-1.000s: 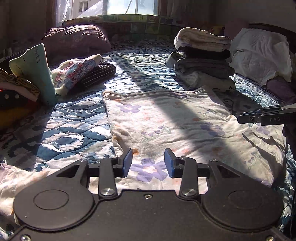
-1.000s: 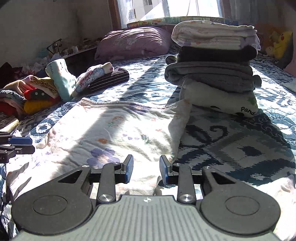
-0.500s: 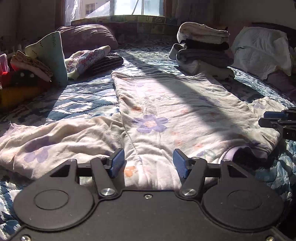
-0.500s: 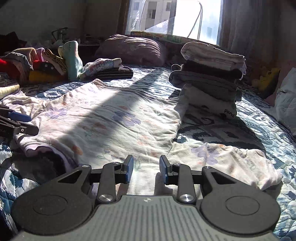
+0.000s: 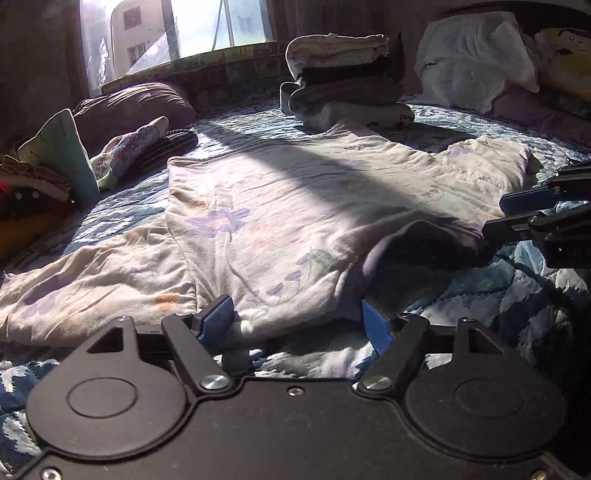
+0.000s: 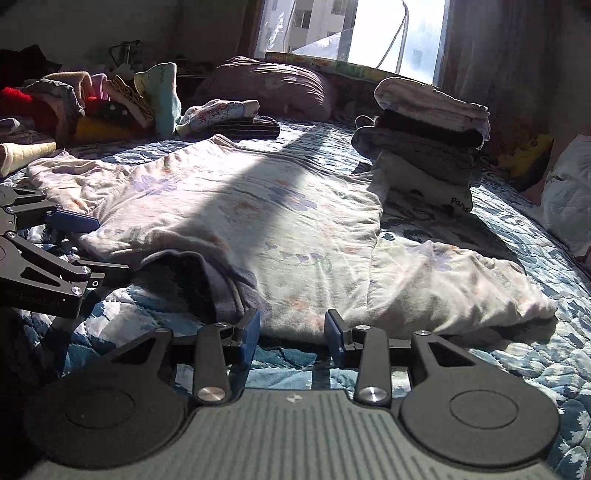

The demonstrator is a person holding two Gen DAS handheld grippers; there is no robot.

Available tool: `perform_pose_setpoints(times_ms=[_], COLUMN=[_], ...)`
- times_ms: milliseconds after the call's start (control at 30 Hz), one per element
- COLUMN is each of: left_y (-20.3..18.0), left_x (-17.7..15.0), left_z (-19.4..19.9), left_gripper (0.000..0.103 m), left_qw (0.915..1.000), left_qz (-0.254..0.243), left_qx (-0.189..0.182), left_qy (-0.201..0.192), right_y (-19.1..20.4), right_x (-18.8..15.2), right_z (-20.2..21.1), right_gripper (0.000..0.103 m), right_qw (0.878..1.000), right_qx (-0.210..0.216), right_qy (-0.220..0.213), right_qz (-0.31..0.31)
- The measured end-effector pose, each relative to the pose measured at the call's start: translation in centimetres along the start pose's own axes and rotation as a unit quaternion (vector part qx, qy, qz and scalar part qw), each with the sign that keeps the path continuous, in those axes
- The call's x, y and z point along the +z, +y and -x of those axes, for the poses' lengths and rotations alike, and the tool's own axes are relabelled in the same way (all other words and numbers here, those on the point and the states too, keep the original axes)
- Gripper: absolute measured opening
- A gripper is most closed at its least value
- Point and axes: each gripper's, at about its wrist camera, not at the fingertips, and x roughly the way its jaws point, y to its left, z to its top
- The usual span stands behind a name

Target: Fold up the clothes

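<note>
A white long-sleeved cotton top printed with purple flowers (image 5: pixel 295 206) lies spread flat at the centre of a bed covered by a blue-and-white patterned quilt (image 6: pixel 498 236), its neck opening toward the cameras and one sleeve stretched out to each side. In the left wrist view the left gripper (image 5: pixel 299 323) sits at 6 o'clock with its blue-padded fingers (image 5: pixel 218 319) spread wide and empty, just short of the top's near hem; the right gripper (image 6: pixel 291 334) shows at 6 o'clock in its own view, fingers parted about as far, holding nothing, right at the collar edge. A tall stack of folded white, black and grey clothes (image 6: pixel 428 147) stands at 1 o'clock just past the top. A jumble of unfolded colourful garments (image 6: pixel 92 103) lies at 10 o'clock, beside a mauve pillow (image 6: pixel 266 85) at 12 o'clock under a sunlit window (image 6: pixel 351 29). A band of sunlight crosses quilt and top. A white crumpled pillow (image 5: pixel 476 55) leans at 1 o'clock in the left view.
</note>
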Motion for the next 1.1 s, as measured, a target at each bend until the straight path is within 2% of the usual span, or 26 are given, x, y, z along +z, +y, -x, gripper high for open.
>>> perform_pose_setpoints(times_ms=[67,133,233,333,400,433,467,533,567,600,633,667,700,733,800,833,900,967,1000,1033,1100], left_y=[0.4,1.6,2.3,2.8,3.1,3.1,3.0,2.8,2.6,2.4,2.1,1.9,1.9,2.0,2.1,2.1,1.8,1.4,1.2,0.8,-0.7], left_x=[0.6,0.5,0.8,1.4,1.9,2.1,2.3,2.7,2.9,2.9,2.9,2.9,2.7,2.8,3.2,3.5,4.3,5.3,5.8,6.4,8.1], left_z=[0.7,1.2,1.6,2.1,2.1,2.2,2.2,1.8,1.4,1.0,0.3,-0.3,-1.0,-1.1,-0.9,-0.8,-0.7,-0.8,-1.0,-1.2,-1.8], left_gripper=[0.076,0.08,0.08,0.08,0.08,0.08,0.08,0.08,0.08,0.08,0.08,0.079,0.078,0.078,0.078,0.078,0.079,0.079,0.079,0.079,0.079], left_qw=[0.9997,0.9961,0.9915,0.987,0.9826,0.9804,0.9794,0.978,0.978,0.9784,0.9796,0.9812,0.9811,0.9802,0.9775,0.977,0.9766,0.9721,0.9691,0.9688,0.9744], left_qz=[0.016,0.076,0.118,0.147,0.167,0.177,0.18,0.182,0.183,0.182,0.181,0.179,0.182,0.187,0.196,0.194,0.183,0.188,0.195,0.192,0.162], left_qx=[-0.016,-0.044,-0.052,-0.054,-0.066,-0.068,-0.07,-0.081,-0.082,-0.083,-0.081,-0.071,-0.064,-0.065,-0.076,-0.085,-0.106,-0.133,-0.145,-0.151,-0.151], left_qy=[0.003,-0.006,-0.014,-0.037,-0.046,-0.054,-0.058,-0.062,-0.059,-0.051,-0.034,-0.016,-0.009,-0.009,-0.019,-0.027,-0.038,-0.043,-0.042,-0.041,-0.037], right_y=[-1.4,-3.1,-6.6,-10.5,-12.2,-12.6,-12.9,-12.9,-12.5,-11.4,-10.1,-9.2,-9.0,-9.6,-11.0,-11.6,-12.5,-13.2,-13.7,-14.0,-14.3], right_x=[-0.1,-0.4,-0.9,-2.3,-3.0,-3.2,-3.2,-2.9,-2.6,-2.0,-1.4,-1.2,-1.3,-1.5,-1.9,-2.1,-2.5,-3.3,-3.9,-4.3,-4.4], right_z=[0.6,0.5,0.1,-0.6,-1.5,-1.9,-2.4,-3.8,-4.3,-4.6,-5.0,-5.1,-5.0,-4.8,-4.0,-3.6,-2.9,-2.4,-2.2,-2.1,-2.3], right_gripper=[0.041,0.041,0.043,0.048,0.05,0.055,0.058,0.059,0.048,0.035,0.03,0.038,0.043,0.047,0.049,0.053,0.055,0.055,0.055,0.055,0.055], right_qw=[0.999,0.997,0.983,0.951,0.931,0.923,0.918,0.926,0.937,0.954,0.967,0.969,0.967,0.962,0.951,0.944,0.934,0.92,0.906,0.899,0.9], right_qx=[-0.008,-0.022,-0.035,-0.035,-0.016,-0.008,-0.002,-0.011,-0.033,-0.074,-0.118,-0.144,-0.159,-0.157,-0.13,-0.115,-0.088,-0.074,-0.065,-0.056,-0.044], right_qy=[-0.005,0.0,0.003,0.005,0.0,-0.006,-0.012,-0.007,0.002,0.015,0.029,0.035,0.035,0.033,0.018,0.01,-0.003,-0.017,-0.026,-0.032,-0.035], right_qz=[-0.036,-0.08,-0.181,-0.306,-0.366,-0.384,-0.396,-0.377,-0.349,-0.29,-0.225,-0.196,-0.194,-0.219,-0.28,-0.31,-0.346,-0.385,-0.417,-0.434,-0.433])
